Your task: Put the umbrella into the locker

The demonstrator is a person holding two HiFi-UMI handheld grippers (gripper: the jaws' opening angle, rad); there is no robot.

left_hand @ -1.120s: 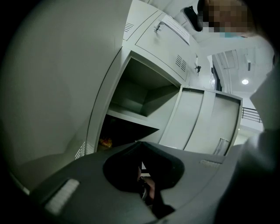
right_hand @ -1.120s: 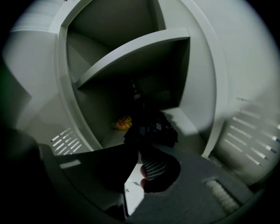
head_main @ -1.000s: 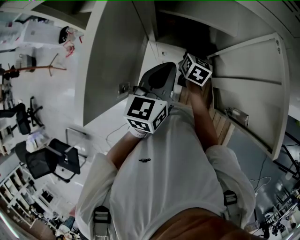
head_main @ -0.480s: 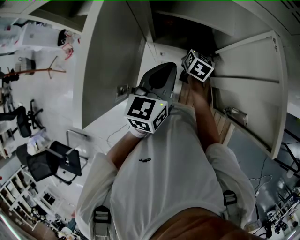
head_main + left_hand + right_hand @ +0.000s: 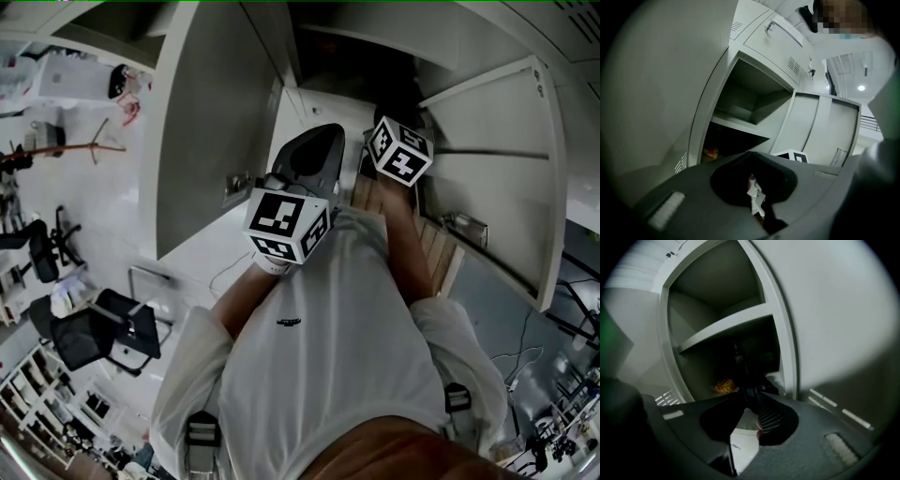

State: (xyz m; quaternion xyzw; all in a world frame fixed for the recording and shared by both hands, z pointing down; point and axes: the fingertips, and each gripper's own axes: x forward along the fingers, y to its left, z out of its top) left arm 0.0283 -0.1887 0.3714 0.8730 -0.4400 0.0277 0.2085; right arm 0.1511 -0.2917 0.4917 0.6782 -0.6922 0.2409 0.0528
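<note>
The right gripper point(image 5: 751, 397) has its jaws just opening to a narrow gap, gripping nothing. The umbrella point(image 5: 739, 365) stands just beyond in the far locker point(image 5: 723, 326). The left gripper point(image 5: 750, 153) is closed, empty.

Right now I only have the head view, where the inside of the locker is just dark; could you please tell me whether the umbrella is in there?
Observer: Yes. In the right gripper view the umbrella shows as a dark shape in the lower compartment of the locker, under the shelf.
Operator: Thank you. Is the right claw gripping it?
Observer: No. The right claw has just been opening. Its jaws stand slightly apart with nothing pinched between them, and the umbrella lies beyond their tips.
</note>
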